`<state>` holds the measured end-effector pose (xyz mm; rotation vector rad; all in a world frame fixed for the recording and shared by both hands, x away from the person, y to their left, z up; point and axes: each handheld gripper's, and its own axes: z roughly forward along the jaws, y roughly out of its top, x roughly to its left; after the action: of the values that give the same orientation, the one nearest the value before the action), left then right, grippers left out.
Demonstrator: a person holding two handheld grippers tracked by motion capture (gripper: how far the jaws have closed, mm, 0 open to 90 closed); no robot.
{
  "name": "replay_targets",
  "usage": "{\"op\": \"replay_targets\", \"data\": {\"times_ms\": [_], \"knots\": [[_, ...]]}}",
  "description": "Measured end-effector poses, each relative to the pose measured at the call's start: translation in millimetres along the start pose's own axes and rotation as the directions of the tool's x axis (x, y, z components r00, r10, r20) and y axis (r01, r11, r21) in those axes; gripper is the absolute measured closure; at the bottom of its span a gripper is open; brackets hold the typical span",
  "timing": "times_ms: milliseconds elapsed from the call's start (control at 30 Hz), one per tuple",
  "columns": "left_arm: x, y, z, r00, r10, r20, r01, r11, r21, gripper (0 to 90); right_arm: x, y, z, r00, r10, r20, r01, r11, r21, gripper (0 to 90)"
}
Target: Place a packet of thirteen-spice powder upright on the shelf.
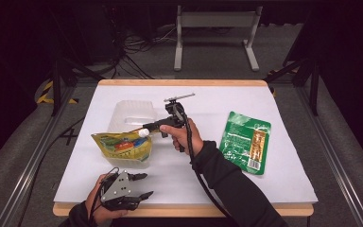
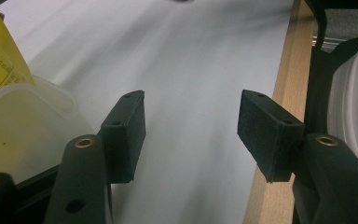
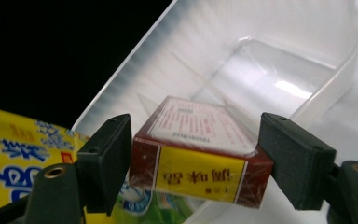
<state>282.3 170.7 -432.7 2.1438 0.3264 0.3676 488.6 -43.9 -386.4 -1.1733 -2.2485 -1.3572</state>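
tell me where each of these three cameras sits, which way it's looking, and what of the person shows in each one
High view: above the person's side, looking forward and down on the table; both forearms and the left gripper show.
Left gripper view: rides the left gripper, looking along its open jaws over the table's wooden edge.
Right gripper view: rides the right gripper, jaws at a small red box over the clear tub.
Shared: all three show the tub and the yellow packet.

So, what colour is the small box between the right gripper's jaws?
The small box is dark red with a yellow band on its side; the right gripper view shows it best.
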Motion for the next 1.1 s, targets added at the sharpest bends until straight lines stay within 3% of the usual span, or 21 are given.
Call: {"op": "replay_targets", "data": {"times_ms": [233,333,633,667,733,800,900,1000,1067,1100], "knots": [[0.1,-0.3,-1.2,1.0000,0.004,-0.008,-0.004,1.0000,0.005,42.3,-1.2,-6.9,-3.3,0.9984,-0.055,-0.012,0.055,0.998,0.040,27.7],[-0.3,-0.3,-1.5,0.9999,0.006,-0.010,-0.006,1.0000,0.005,42.3,-0.3,-8.4,-6.4,0.9948,-0.101,-0.014,0.102,0.994,0.048,27.9],[0.4,-0.6,-1.6,0.9999,0.006,-0.010,-0.006,0.9999,0.009,42.2,-3.2,-15.7,-15.9,0.9701,-0.241,-0.029,0.242,0.969,0.045,29.0],[0.3,-0.6,-1.8,0.9999,0.005,-0.011,-0.005,0.9999,0.010,42.3,-3.2,-16.2,-16.2,0.9650,-0.260,-0.030,0.262,0.964,0.050,31.0],[0.3,-0.6,-1.8,0.9999,0.005,-0.009,-0.005,0.9999,0.009,42.3,-1.5,-17.7,-17.1,0.9434,-0.332,-0.007,0.331,0.941,0.069,34.2],[0.3,-0.7,-1.7,0.9999,0.006,-0.012,-0.006,0.9999,0.010,42.3,-3.0,-19.3,-18.3,0.9359,-0.352,-0.002,0.352,0.934,0.067,38.1],[0.2,-0.7,-1.4,0.9999,0.010,-0.014,-0.009,0.9999,0.014,42.3,-2.5,-21.9,-18.9,0.9141,-0.403,0.043,0.401,0.914,0.056,49.4],[0.0,-0.6,-1.1,0.9998,0.010,-0.015,-0.010,0.9998,0.016,42.3,1.7,-23.6,-19.1,0.8796,-0.467,0.092,0.465,0.884,0.036,58.5],[0.0,-0.6,-1.0,0.9998,0.010,-0.014,-0.010,0.9998,0.018,42.4,5.0,-23.7,-17.9,0.8642,-0.489,0.117,0.491,0.871,0.021,65.0],[-0.3,-0.8,-0.9,0.9998,0.010,-0.015,-0.010,0.9998,0.018,42.4,7.1,-23.3,-17.6,0.8520,-0.509,0.122,0.511,0.859,0.015,66.9]]}}
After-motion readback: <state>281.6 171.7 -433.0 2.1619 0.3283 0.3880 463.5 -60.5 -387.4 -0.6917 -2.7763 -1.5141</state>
